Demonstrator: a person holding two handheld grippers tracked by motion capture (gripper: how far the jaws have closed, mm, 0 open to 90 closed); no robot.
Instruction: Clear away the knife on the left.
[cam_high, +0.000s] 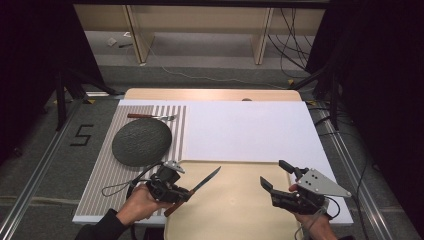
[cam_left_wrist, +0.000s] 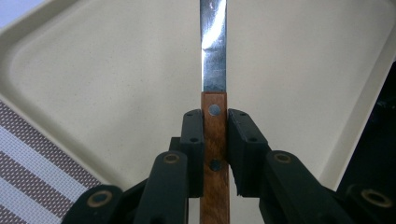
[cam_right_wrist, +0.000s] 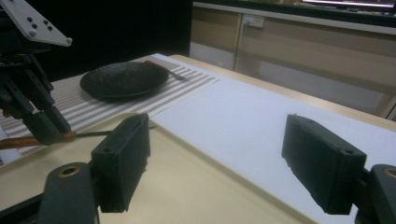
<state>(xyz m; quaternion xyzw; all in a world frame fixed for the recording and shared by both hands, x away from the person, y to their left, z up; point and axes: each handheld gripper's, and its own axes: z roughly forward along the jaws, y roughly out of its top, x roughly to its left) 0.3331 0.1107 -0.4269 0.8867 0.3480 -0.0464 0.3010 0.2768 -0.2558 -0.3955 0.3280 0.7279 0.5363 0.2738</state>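
plate (cam_high: 141, 141) and fork (cam_high: 151, 116) on striped mat (cam_high: 102, 170), left of tray (cam_high: 235, 205)

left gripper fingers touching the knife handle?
Touching. The left gripper view shows both fingers of the left gripper pressed flat against the sides of the wooden knife handle, with no gap.

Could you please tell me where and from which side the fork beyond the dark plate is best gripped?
Grip the fork on its wooden handle, at the end toward the table's left edge. It lies flat on the striped placemat, crosswise beyond the dark plate. So probably come from straight above, jaws spanning the narrow handle, clear of the plate's rim.
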